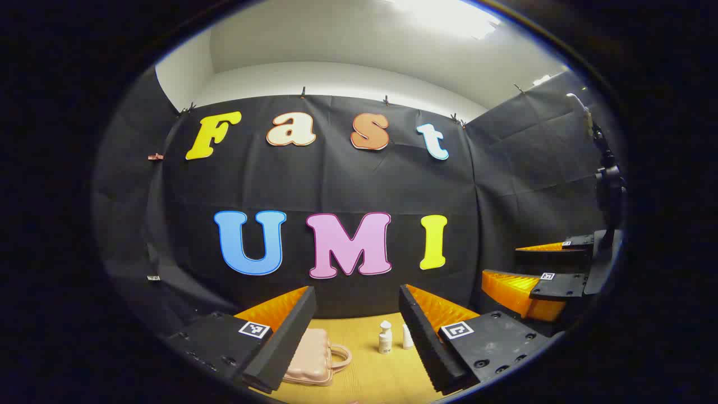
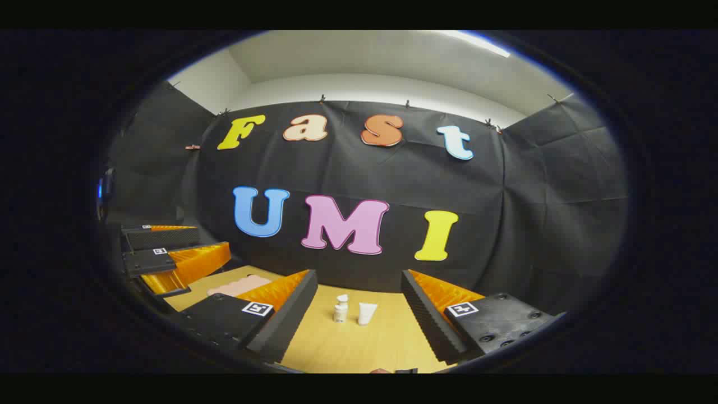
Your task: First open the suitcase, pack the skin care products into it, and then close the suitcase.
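Still shut on the bench (image 1: pixel 364 376), a small pink suitcase (image 1: pixel 311 359) lies flat just ahead of the left claw (image 1: pixel 357 314), partly hidden behind that claw's left finger, its handle pointing toward the two skin care products; none of the three task steps looks begun, so opening the case appears to be the step in hand. To the right of the case stand a small pump bottle (image 1: pixel 385 338) and a white tube (image 1: pixel 407 336), close together and apart from the case, framed in the gap between the left claw's fingers, which are spread wide with nothing between them. Further right, the right claw (image 2: pixel 359 297) is likewise wide open and empty, held above the bench with the same bottle (image 2: pixel 340 308) and tube (image 2: pixel 367 313) straight ahead of it and well short of its tips, the case (image 2: pixel 240 285) off to its left. The next move likely calls for one claw to steady the case while the other finds the lid edge or catch, which cannot be made out from here
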Demonstrator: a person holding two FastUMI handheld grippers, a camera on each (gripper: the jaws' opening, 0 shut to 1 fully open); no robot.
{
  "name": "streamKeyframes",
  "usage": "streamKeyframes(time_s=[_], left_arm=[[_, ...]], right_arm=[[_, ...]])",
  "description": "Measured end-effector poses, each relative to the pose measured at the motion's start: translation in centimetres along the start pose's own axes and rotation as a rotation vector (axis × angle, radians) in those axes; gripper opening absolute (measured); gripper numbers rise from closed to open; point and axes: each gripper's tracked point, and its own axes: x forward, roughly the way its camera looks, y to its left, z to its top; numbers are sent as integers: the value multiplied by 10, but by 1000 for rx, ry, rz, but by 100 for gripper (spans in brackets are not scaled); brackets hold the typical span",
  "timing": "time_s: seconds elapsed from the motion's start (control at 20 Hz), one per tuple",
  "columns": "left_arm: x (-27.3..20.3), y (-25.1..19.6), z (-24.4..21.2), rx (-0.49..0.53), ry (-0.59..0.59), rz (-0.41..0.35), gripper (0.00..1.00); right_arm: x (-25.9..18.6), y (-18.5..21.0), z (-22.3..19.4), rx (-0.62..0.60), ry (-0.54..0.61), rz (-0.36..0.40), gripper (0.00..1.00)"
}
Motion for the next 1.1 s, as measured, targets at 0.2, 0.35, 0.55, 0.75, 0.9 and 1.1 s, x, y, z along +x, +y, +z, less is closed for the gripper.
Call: streamKeyframes(time_s=[0.2,0.35,0.55,0.75,0.9,1.1], left_arm=[[4,1,-17,-30,52,2,94],[7,3,-21,-32,68,6,94],[12,8,-25,-27,77,17,94],[14,8,-36,-28,99,14,94],[20,4,-54,-31,150,-11,94],[45,3,-93,-20,268,-46,94]], right_arm=[[-1,-9,2,-23,-11,-24,95],[0,-7,-10,-5,16,-20,95],[3,-9,-11,-1,24,-29,96],[4,-11,-17,0,37,-36,96],[8,-11,-22,3,52,-36,95],[9,-10,-25,-9,70,-34,96]])
